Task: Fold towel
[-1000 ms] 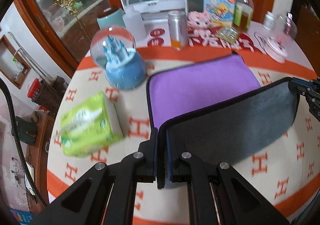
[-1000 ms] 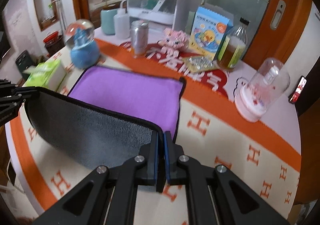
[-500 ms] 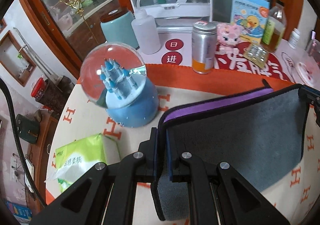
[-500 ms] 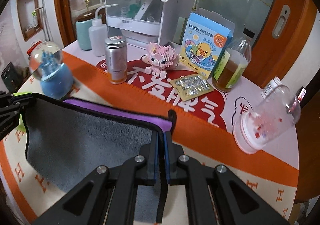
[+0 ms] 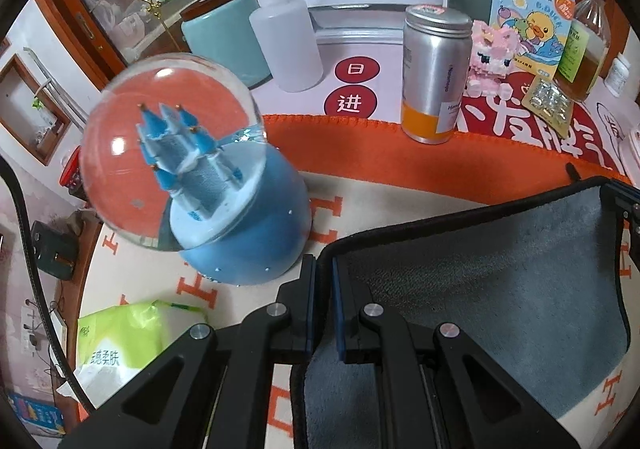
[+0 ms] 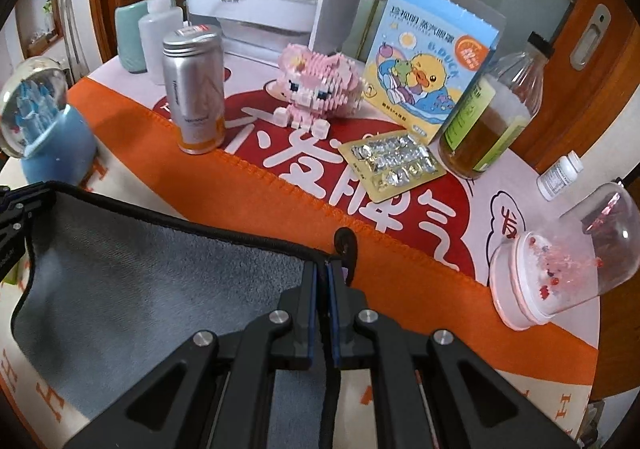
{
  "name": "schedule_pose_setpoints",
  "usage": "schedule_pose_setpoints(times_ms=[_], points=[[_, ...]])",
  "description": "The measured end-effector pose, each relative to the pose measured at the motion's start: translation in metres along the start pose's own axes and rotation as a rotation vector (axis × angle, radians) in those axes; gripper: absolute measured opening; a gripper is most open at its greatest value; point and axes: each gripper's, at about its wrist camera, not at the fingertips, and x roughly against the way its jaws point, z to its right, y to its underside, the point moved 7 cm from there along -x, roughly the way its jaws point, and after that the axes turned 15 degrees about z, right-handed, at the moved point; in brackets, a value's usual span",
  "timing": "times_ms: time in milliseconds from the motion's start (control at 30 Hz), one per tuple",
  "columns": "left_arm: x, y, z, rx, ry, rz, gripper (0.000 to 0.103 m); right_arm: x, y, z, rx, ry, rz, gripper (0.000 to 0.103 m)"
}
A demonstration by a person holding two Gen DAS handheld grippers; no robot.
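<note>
The towel (image 5: 480,289) shows its grey side with a black hem, folded over so the purple side is hidden. My left gripper (image 5: 324,269) is shut on the towel's left corner. My right gripper (image 6: 327,273) is shut on the towel's right corner (image 6: 160,281), beside its black hanging loop (image 6: 348,245). The held edge lies near the orange band of the tablecloth (image 6: 280,193). Each gripper shows at the far edge of the other's view.
A blue castle snow globe (image 5: 200,177) stands just left of my left gripper, with a green tissue pack (image 5: 120,333) nearer. Behind are a silver can (image 6: 196,89), pink block figure (image 6: 316,89), blister pack (image 6: 392,161), tea bottle (image 6: 492,117) and a tipped pink globe (image 6: 560,261).
Both grippers carried the held edge of the towel forward over the purple half, which is now covered. The far objects have grown closer in both views.
</note>
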Motion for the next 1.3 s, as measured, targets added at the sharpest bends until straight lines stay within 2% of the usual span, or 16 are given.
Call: schedule_pose_setpoints(times_ms=[300, 933, 1000, 1067, 1100, 1267, 1300], points=[[-0.014, 0.005, 0.005, -0.005, -0.017, -0.011, 0.007, -0.016, 0.004, -0.003, 0.004, 0.019, -0.016, 0.005], [-0.030, 0.008, 0.004, 0.004, -0.035, -0.027, 0.009, -0.023, 0.006, -0.006, 0.017, 0.036, -0.022, 0.006], [-0.029, 0.008, 0.004, 0.004, -0.042, -0.027, 0.018, -0.022, 0.006, -0.008, 0.020, 0.029, -0.017, 0.006], [-0.028, 0.007, 0.004, 0.009, -0.039, -0.019, 0.038, -0.020, 0.004, -0.009, 0.015, 0.018, -0.010, 0.008], [-0.026, 0.006, 0.005, 0.012, -0.031, -0.016, 0.040, -0.019, 0.003, -0.009, 0.012, 0.016, -0.007, 0.009], [-0.012, 0.002, 0.007, -0.002, -0.050, 0.009, 0.067, -0.008, -0.004, -0.010, -0.012, 0.013, 0.032, 0.037], [-0.008, 0.000, 0.006, -0.002, -0.054, 0.020, 0.070, -0.005, -0.006, -0.010, -0.012, 0.014, 0.044, 0.038]])
